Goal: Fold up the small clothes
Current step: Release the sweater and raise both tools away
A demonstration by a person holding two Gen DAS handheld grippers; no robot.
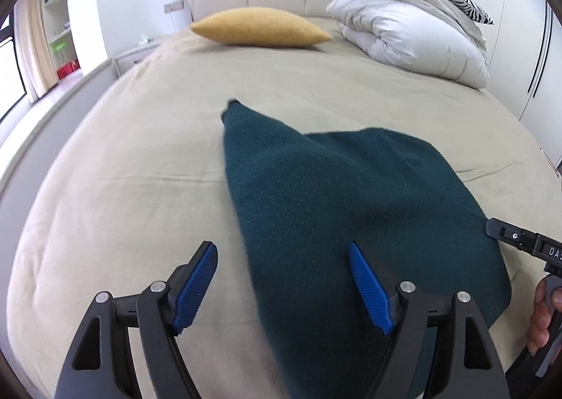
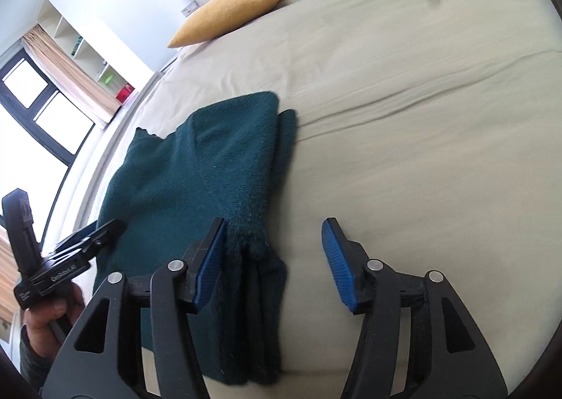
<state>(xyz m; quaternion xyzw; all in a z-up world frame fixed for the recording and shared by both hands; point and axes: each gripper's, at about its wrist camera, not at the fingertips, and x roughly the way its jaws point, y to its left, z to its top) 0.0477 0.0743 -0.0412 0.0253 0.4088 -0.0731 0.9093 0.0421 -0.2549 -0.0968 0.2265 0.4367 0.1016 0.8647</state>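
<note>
Close to me, my left gripper [image 1: 282, 276] is wide open and holds nothing. The green sweater [image 1: 337, 209] lies flat on the bed [image 1: 140, 160], with its left edge running between my left fingers and away from me. My right gripper [image 2: 274, 248] is wide open too. It holds nothing, but a bunched bit of the sweater sits between its fingers, right against the left pad [image 2: 210, 260]. From that side the sweater stretches off to the left and up the bed, already folded partly over itself. I think the right gripper is nearer to a grab, since cloth is already in its gap. Farther back lie a yellow pillow [image 1: 260, 28] and a white duvet [image 1: 407, 37], well apart from the sweater
</note>
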